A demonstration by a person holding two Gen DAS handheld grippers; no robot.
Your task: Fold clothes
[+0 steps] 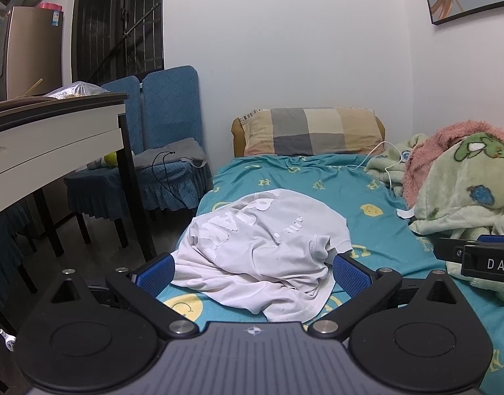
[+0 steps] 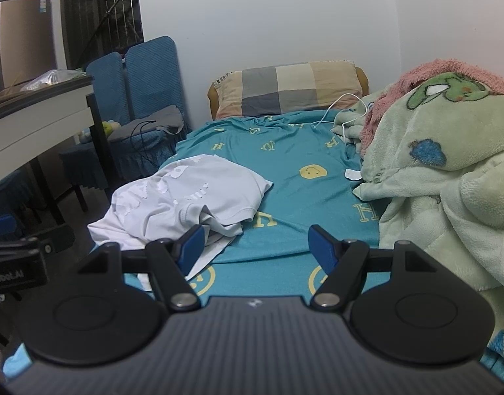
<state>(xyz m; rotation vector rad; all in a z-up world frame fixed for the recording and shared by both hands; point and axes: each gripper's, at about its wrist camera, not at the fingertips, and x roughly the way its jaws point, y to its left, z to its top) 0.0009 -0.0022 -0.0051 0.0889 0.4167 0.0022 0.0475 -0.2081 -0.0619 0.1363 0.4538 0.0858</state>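
Observation:
A crumpled white T-shirt (image 1: 258,247) with white print lies on the teal bed sheet (image 1: 317,177) near the bed's left edge. My left gripper (image 1: 252,273) is open, its blue fingers on either side of the shirt's near part, not closed on it. In the right wrist view the shirt (image 2: 186,197) lies left of centre. My right gripper (image 2: 257,247) is open and empty above the sheet (image 2: 285,151), its left finger (image 2: 191,247) next to the shirt's near hem.
A checked pillow (image 1: 308,131) lies at the bed's head. A green and pink fleece blanket (image 2: 442,171) is heaped on the right side, with a white cable (image 2: 337,108). A white table (image 1: 48,144) and blue chairs (image 1: 166,164) stand left of the bed.

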